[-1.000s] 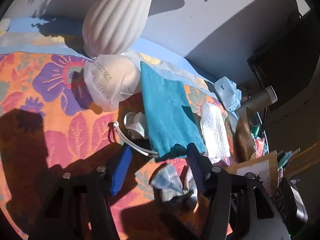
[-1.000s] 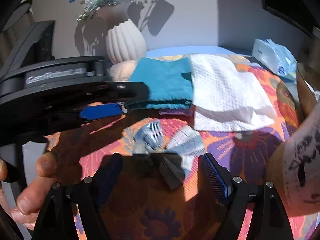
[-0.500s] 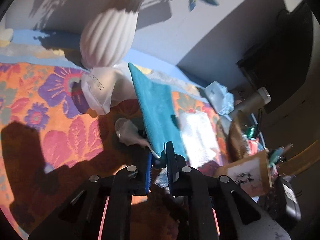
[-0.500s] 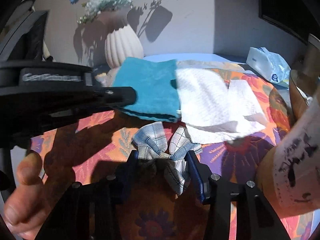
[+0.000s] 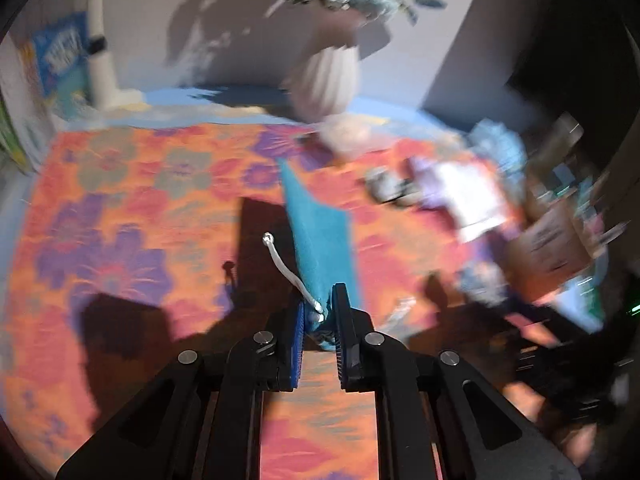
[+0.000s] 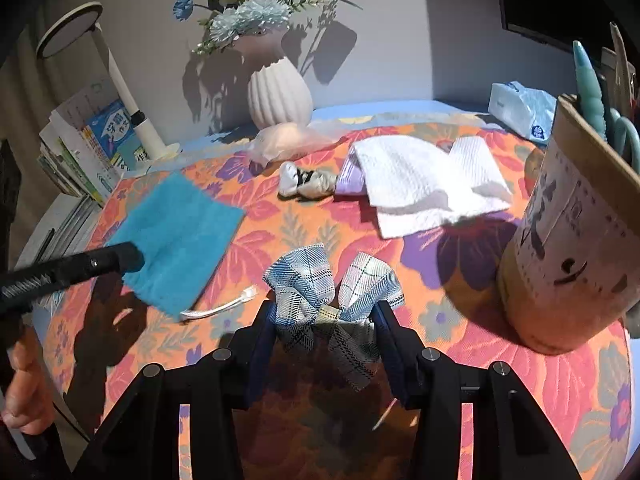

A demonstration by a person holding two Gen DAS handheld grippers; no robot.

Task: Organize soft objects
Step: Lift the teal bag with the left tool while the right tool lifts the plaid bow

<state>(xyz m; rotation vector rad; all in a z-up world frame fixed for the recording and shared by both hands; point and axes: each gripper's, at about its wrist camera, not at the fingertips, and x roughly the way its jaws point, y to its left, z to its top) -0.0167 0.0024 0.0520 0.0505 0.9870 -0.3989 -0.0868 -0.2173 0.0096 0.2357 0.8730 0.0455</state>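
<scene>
Left gripper (image 5: 319, 314) jaws clamp teal pouch (image 5: 320, 236) (mouth end); right gripper (image 6: 325, 316) jaws pinch plaid bow (image 6: 332, 296).

Pouch (image 6: 176, 236) left of bow (image 6: 332, 292) — tissue (image 6: 424, 188) behind, right.

The middle of the tabletop (image 6: 304, 224) lies bare, giving open passage between the teal pouch (image 6: 180, 236) toward the left edge and the white paper towel (image 6: 424, 184) toward the right. A ribbed vase (image 6: 280, 94) and lamp post (image 6: 132, 100) block the far edge, and a tall cardboard holder (image 6: 568, 256) crowds the right edge.
</scene>
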